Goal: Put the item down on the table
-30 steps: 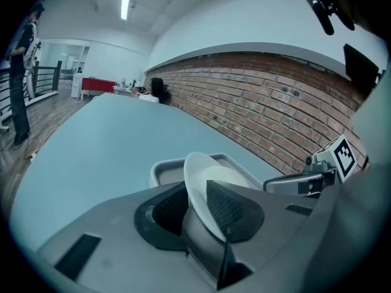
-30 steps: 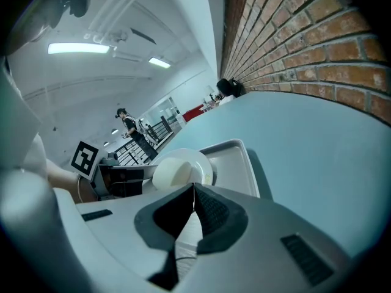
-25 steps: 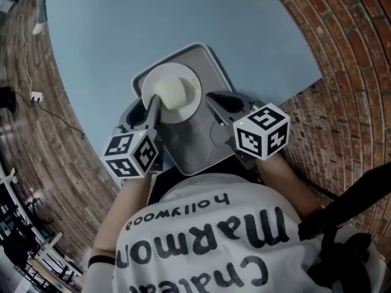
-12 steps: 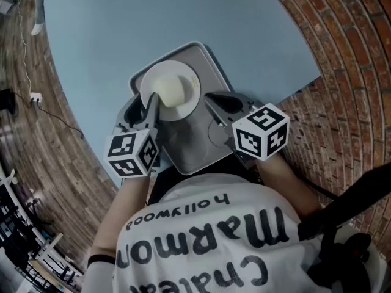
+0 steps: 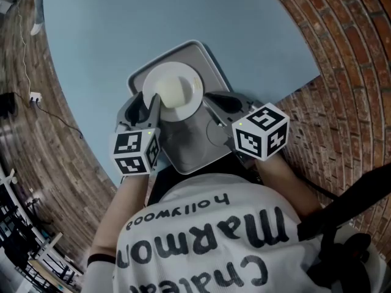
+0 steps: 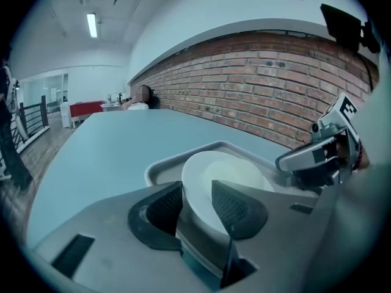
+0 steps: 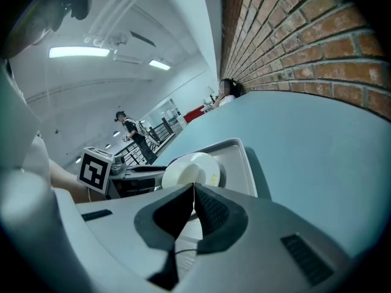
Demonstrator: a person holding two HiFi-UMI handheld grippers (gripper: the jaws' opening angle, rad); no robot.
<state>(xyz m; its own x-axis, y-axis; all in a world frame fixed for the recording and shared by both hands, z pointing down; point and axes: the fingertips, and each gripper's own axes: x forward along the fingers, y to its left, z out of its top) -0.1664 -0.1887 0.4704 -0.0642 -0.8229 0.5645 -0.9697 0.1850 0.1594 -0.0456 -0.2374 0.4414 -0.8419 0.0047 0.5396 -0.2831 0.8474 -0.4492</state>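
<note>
A grey tray (image 5: 190,138) lies over the near edge of the light blue table (image 5: 153,17), with a white plate (image 5: 175,90) on its far half. My left gripper (image 5: 150,104) comes in from the tray's left side. In the left gripper view its jaws stand on either side of the plate's (image 6: 231,174) near rim, so my left gripper (image 6: 197,195) is shut on the plate. My right gripper (image 5: 211,100) is at the tray's right side. Seen in its own view, my right gripper (image 7: 194,192) has its jaws pressed together on the edge of the tray (image 7: 237,156).
The table ends just in front of the person's body, with brick floor (image 5: 342,72) to the right and left. A cable and socket (image 5: 35,96) lie on the floor at left. A person (image 7: 128,127) stands by a railing far off.
Tray, plate and both grippers have shifted slightly forward over the table. The left gripper's marker cube has turned a little.
</note>
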